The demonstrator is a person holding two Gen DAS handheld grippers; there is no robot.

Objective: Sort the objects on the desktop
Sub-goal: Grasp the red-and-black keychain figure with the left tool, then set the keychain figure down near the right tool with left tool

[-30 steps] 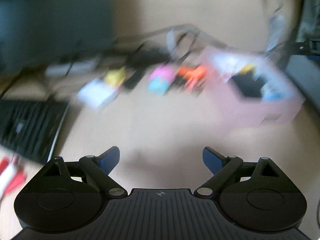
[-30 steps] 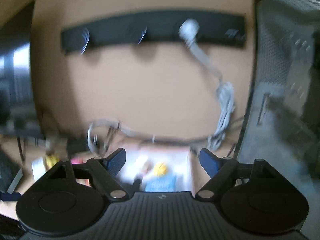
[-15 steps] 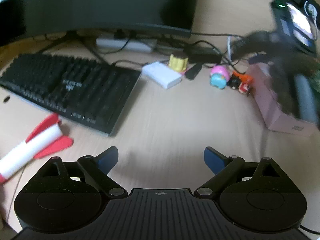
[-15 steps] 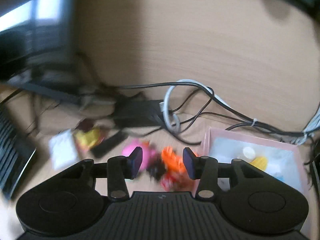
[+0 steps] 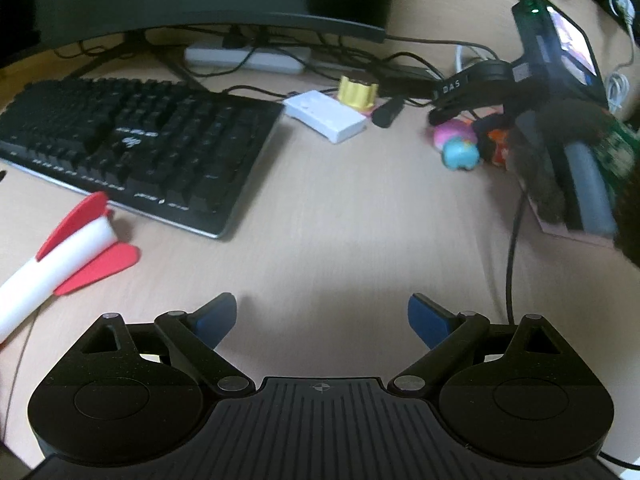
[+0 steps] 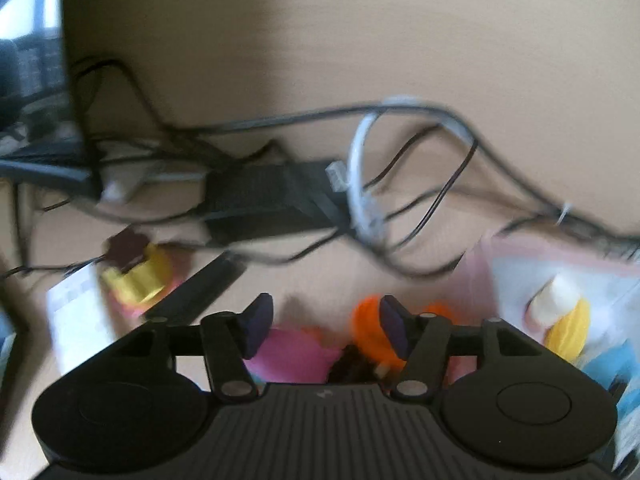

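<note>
The left gripper point(image 5: 322, 318) hangs wide open over bare desk point(image 5: 340, 216). The right gripper point(image 6: 320, 326), jaws partly apart and holding nothing, hovers over the pink toy point(image 6: 294, 354) and what looks like an orange toy point(image 6: 366, 320), beside the pink box point(image 6: 560, 280)

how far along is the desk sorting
Early on. A few items, one of them yellow, already lie in the pink box. Both grippers, left and right, are open and empty; the right hovers over the pink toy. Rocket, yellow cap and white box remain out.
</note>
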